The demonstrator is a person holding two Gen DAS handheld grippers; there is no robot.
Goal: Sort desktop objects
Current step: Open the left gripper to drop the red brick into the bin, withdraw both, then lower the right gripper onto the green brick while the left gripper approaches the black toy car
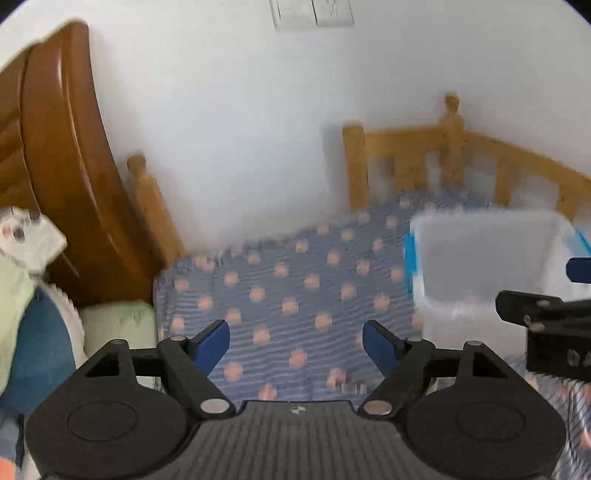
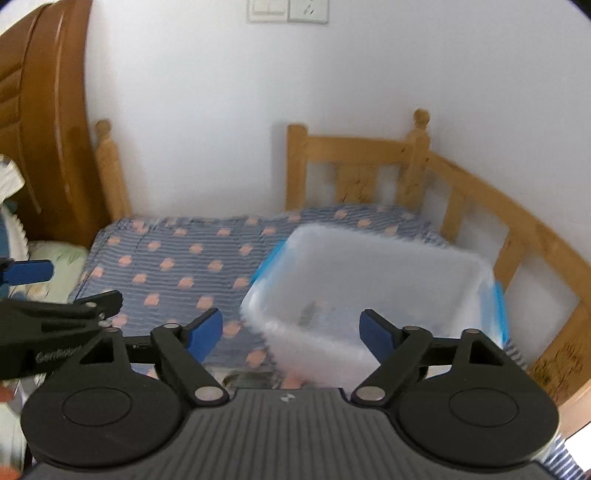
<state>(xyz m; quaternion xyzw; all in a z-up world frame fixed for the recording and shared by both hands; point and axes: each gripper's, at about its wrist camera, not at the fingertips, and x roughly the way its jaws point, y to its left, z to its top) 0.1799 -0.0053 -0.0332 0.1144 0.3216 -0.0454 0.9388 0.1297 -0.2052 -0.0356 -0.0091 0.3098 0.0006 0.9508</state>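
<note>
A clear plastic storage box (image 2: 373, 291) with blue latches stands on the blue dotted cloth (image 2: 177, 266); something dark lies at its bottom, too blurred to name. In the left wrist view the box (image 1: 487, 266) sits at the right. My left gripper (image 1: 295, 345) hangs open over the cloth with nothing between its blue pads. My right gripper (image 2: 291, 332) is open too, at the near wall of the box, with nothing held. Each gripper shows at the edge of the other's view: the right gripper (image 1: 546, 295) and the left gripper (image 2: 70, 291).
A light wooden railing (image 2: 480, 206) borders the cloth at the back and right. A dark wooden headboard (image 1: 62, 155) rises at the left, with bedding (image 1: 37, 332) below it. The white wall (image 2: 221, 110) stands behind, with a switch plate (image 2: 288, 11).
</note>
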